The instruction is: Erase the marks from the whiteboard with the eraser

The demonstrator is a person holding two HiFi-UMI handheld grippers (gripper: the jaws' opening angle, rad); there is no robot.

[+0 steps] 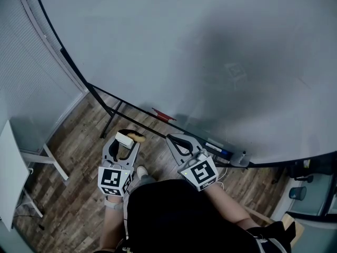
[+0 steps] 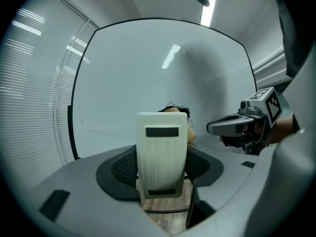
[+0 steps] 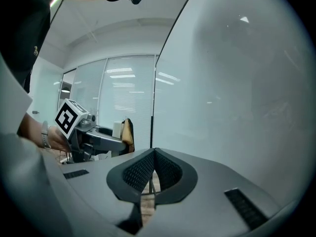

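The large whiteboard (image 1: 200,51) fills the head view and looks nearly blank, with only a faint smudge (image 1: 235,70) on its right half. My left gripper (image 1: 125,137) is shut on the eraser (image 1: 126,138), a white block with a tan felt side, held low before the board's bottom left corner. In the left gripper view the eraser (image 2: 162,152) stands upright between the jaws, its white back facing the camera. My right gripper (image 1: 172,139) hangs shut and empty beside it, and its jaws meet in the right gripper view (image 3: 154,157). Neither gripper touches the board.
The board stands on a black frame (image 1: 109,112) over a wood floor. Markers (image 1: 217,147) lie on its tray, with a red object (image 1: 163,115) further left. A white table (image 1: 11,175) is at the left. Blinds (image 1: 31,73) line the left wall.
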